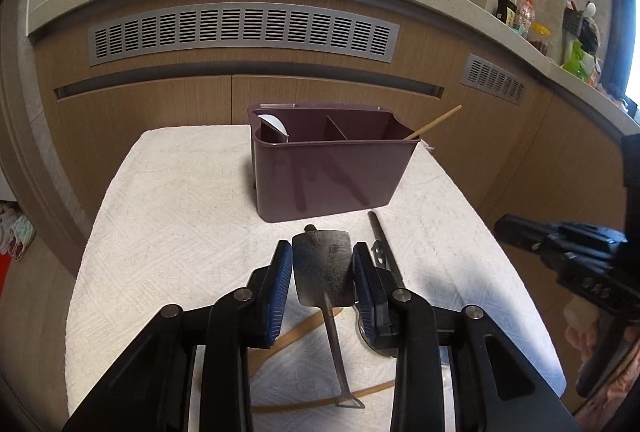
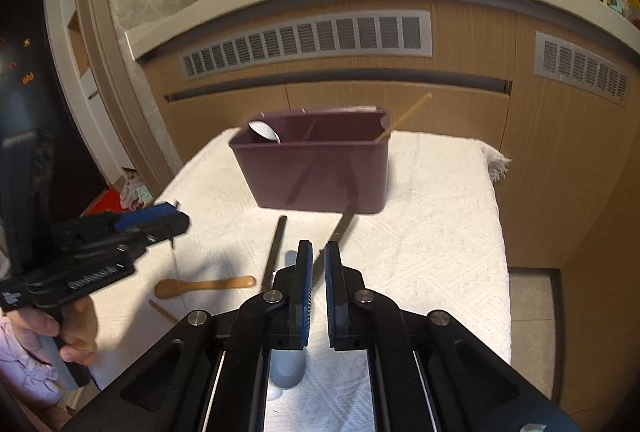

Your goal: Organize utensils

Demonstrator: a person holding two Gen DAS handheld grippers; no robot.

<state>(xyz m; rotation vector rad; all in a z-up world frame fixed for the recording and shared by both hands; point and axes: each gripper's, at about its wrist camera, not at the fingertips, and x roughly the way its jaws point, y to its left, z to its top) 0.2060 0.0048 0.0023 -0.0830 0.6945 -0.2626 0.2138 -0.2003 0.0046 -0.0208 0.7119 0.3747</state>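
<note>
Two in already: a white spoon (image 1: pixel 273 128) sits in the left compartment of the purple caddy (image 1: pixel 332 176); a wooden chopstick (image 1: pixel 434 122) leans out of its right end
Left to go: a wooden spoon (image 2: pixel 204 286), a black knife (image 2: pixel 275 252) and a few more pieces lie on the white cloth (image 1: pixel 168 224) in front of the caddy; by my reckoning the job is well short of halfway
In play: the metal spatula (image 1: pixel 325 272) hangs lifted off the cloth, blade toward the caddy, handle trailing back
Left gripper (image 1: pixel 322 274): pads pinching the spatula blade from both sides; it sits short of the caddy's front wall, not yet over the rim
Right gripper (image 2: pixel 318 288): pressed nearly together with nothing between; it hovers low over the cloth, in front of the caddy's front wall
Next, I'd judge: carry the spatula over the rim; drop it in
</note>
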